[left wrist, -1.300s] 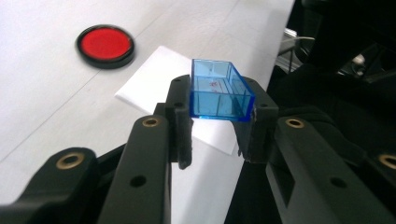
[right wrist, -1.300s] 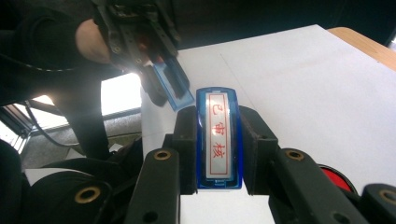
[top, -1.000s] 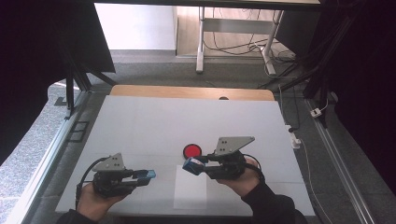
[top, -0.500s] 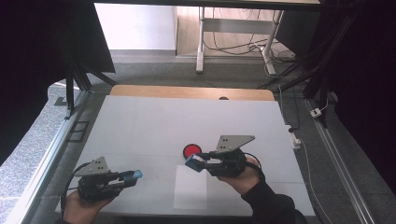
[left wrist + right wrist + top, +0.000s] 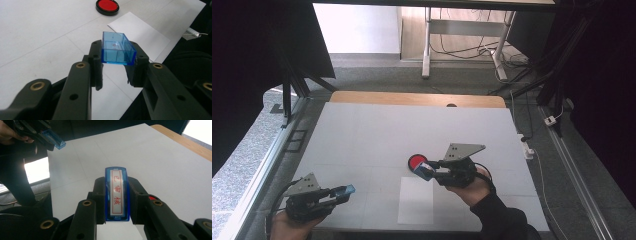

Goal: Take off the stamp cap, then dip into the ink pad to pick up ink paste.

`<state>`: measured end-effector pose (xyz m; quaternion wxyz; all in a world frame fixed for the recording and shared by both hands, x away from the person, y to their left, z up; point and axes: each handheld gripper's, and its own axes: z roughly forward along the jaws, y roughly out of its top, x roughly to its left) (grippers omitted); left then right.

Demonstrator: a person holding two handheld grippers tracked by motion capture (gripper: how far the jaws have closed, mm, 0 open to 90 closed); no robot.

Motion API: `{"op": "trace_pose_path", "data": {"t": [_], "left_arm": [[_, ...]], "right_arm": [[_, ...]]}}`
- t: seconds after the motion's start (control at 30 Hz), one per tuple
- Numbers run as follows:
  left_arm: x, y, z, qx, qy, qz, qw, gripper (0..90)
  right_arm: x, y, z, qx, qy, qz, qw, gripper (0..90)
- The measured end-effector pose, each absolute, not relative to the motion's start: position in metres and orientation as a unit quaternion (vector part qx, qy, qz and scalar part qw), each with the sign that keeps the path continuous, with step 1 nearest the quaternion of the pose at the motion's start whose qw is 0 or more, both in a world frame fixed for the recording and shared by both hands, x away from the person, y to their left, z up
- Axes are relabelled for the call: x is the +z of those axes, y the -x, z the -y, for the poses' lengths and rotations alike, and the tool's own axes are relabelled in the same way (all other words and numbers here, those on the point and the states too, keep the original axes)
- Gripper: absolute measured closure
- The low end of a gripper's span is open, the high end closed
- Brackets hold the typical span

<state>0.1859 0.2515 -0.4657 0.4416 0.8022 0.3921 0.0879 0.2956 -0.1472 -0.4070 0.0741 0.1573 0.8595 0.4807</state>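
Left gripper [image 5: 343, 190] has shifted toward the table's near-left corner, clamped on a clear blue cap [image 5: 117, 48]. Right gripper [image 5: 424, 167], beside the red ink pad [image 5: 416, 161], grips the blue stamp [image 5: 117, 195]; its own view resolves red characters on the label.

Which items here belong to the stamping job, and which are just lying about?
In use:
- blue stamp, clamped in the right tongs
- clear blue cap, clamped in the left tongs
- red ink pad
- white paper sheet

Lying about:
- cables on the floor beyond the table
- white plug beside the table
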Motion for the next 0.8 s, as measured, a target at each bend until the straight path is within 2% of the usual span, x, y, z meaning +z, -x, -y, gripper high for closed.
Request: {"op": "trace_pose_path", "data": {"t": [0.8], "left_arm": [[-0.474,-0.185,-0.255,0.069,-0.805,-0.398,0.435,68.8]], "right_arm": [[-0.414,-0.308,0.144,0.464,-0.176,-0.864,0.083,71.3]]}}
